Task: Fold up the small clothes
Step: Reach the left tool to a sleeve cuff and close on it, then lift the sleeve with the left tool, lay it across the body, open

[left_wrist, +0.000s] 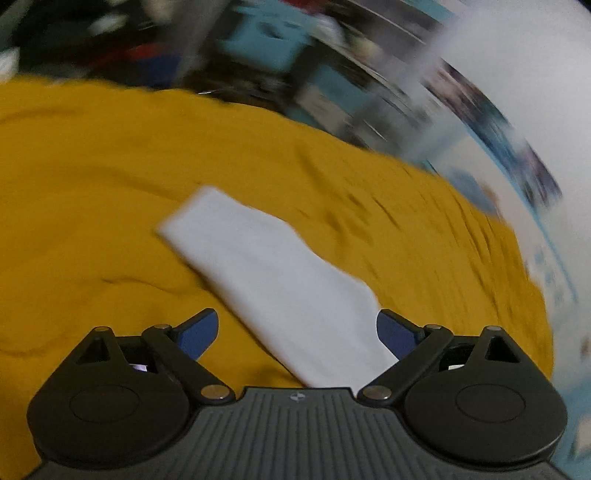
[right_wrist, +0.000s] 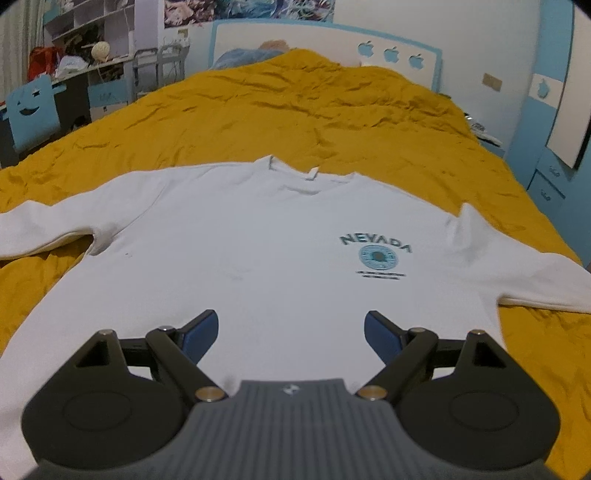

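Note:
A white long-sleeved shirt with a blue "NEVADA" print lies flat, front up, on a mustard-yellow bedspread, sleeves spread to both sides. My right gripper is open and empty, hovering over the shirt's lower hem. In the blurred left wrist view, one white sleeve runs diagonally across the bedspread and passes between the fingers of my left gripper, which is open, its jaws wide apart.
A white and blue headboard with apple cut-outs stands at the far end of the bed. A cluttered desk, shelves and a blue chair are at the left. Blue drawers stand at the right.

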A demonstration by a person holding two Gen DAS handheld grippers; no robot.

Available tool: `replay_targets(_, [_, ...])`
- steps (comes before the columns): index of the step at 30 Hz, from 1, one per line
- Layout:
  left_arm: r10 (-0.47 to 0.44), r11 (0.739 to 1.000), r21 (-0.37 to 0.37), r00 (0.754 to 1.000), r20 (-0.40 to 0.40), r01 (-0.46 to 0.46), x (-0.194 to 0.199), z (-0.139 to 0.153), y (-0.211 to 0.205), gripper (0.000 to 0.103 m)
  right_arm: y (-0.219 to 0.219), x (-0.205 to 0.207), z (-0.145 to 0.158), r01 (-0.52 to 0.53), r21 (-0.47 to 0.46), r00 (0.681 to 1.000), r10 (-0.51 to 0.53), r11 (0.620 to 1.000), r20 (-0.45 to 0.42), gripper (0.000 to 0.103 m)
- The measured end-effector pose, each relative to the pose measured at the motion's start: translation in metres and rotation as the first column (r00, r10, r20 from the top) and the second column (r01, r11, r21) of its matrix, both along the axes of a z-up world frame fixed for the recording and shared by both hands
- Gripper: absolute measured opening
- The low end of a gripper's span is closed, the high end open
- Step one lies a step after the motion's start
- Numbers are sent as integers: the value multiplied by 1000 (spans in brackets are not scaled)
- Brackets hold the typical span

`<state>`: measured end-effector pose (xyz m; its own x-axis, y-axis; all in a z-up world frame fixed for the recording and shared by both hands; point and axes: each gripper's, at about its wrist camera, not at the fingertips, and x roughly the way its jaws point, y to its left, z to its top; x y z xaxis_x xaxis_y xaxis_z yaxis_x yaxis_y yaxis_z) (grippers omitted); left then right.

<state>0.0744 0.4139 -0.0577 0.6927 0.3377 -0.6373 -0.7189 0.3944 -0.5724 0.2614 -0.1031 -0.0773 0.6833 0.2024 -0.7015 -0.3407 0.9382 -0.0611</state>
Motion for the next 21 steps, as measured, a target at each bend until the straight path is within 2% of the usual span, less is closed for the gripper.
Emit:
replay_targets(2, [95, 992, -89, 995, 8, -94, -10, -12, 22, 100, 8, 3, -1, -19, 8, 1000, 19, 1000, -7, 82])
replay_targets(4, [156, 976, -160, 986, 60, -145, -19, -22, 38, 95, 16, 3, -1, -44, 10, 999, 44, 999, -4, 82])
replay_targets(7, [188, 970, -173, 979, 82, -172, -18, -29, 50, 85, 29, 4, -2, -76, 0, 997, 76, 997, -1, 82])
replay_targets(8, [187, 970, -168, 979, 75, -173, -14, -29, 52, 73, 33, 4, -3, -83, -3, 997, 83, 997, -4, 82])
replay_targets(9, [183, 972, -163, 981, 70, -169, -12, -32, 53, 55, 37, 3, -3, -89, -4, 996, 89, 996, -10, 82])
replay_targets(10, [182, 972, -163, 981, 64, -170, -11, -34, 54, 46, 40, 3, -3, -94, -4, 995, 94, 996, -15, 82])
replay_targets(11, [178, 973, -159, 982, 60, -167, -9, -34, 54, 28, 43, 3, -3, -99, -3, 995, 99, 995, -18, 82])
replay_targets(12, [173, 975, -151, 983, 62, -162, -9, -34, 54, 14, 45, 2, -2, -105, 0, 994, 105, 995, -18, 82])
replay_targets(14, [153, 984, -105, 986, 64, -146, -6, -29, 50, 10, 46, -1, -1, -114, 3, 993, 114, 993, -11, 82])
replay_targets(17, [86, 995, 48, 994, 69, -89, 3, -5, 28, 8, 44, -1, -3, -106, -3, 994, 106, 994, -13, 82])
replay_targets(19, [9, 986, 163, 998, 66, -20, 13, 20, 4, 8, 40, 1, -3, -81, 0, 996, 81, 997, -24, 82])
replay_targets(21, [-80, 960, 273, 996, 49, 64, 26, 43, -22, 8, 34, 3, -3, -59, 11, 998, 59, 998, -26, 82])
